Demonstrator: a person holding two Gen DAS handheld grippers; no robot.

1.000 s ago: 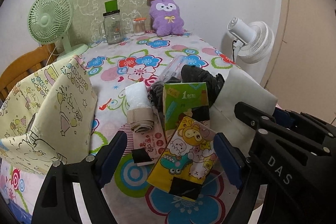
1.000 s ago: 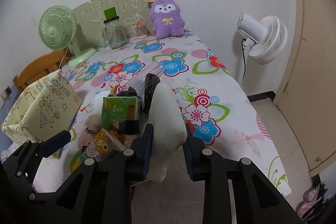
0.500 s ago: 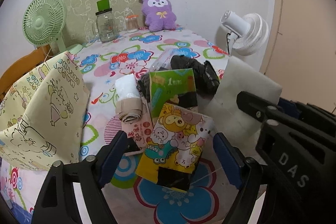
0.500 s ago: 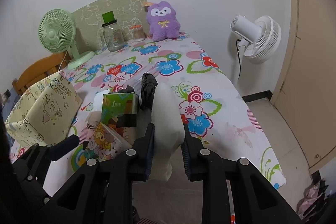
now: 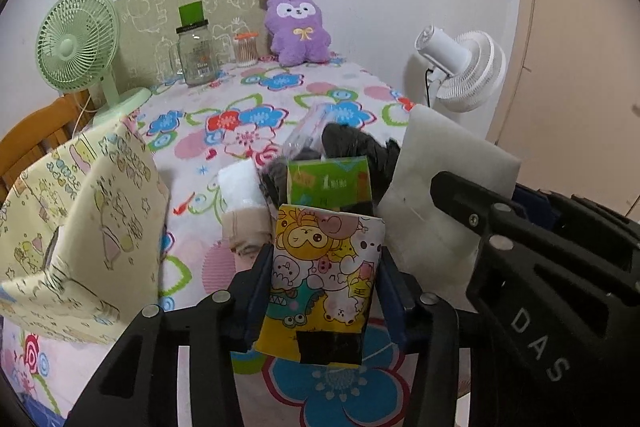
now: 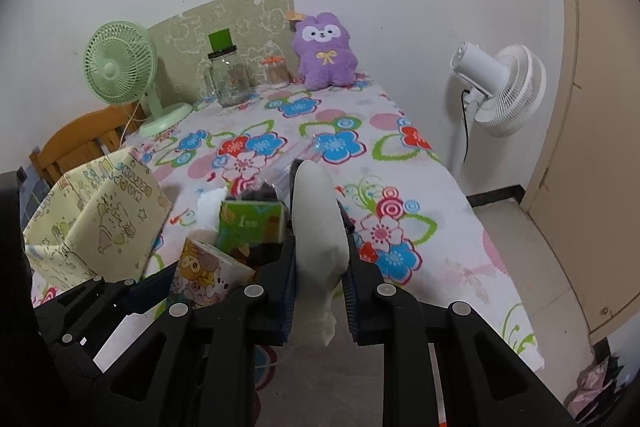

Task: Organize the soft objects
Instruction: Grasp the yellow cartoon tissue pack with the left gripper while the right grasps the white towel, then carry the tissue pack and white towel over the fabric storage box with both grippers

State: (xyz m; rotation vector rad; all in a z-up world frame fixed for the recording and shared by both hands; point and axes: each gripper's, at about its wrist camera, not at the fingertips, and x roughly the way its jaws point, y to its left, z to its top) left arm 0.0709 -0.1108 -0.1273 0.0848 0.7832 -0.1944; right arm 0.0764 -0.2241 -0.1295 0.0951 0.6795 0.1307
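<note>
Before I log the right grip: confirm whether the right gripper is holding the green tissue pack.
No: the right gripper is shut on the white cloth, while the green tissue pack lies on the table beside it.

Green desk fan point(image 5: 76, 43), glass jar point(image 5: 197, 55), white floor fan point(image 6: 502, 89), wooden chair point(image 6: 82, 143)

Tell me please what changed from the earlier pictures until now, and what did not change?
The left gripper has just been closing: its jaws, wide apart before, now press both sides of the cartoon tissue pack. The right gripper stays clamped on the white pack. The green tissue pack, the yellow fabric bin and the purple plush stay where they were.
</note>
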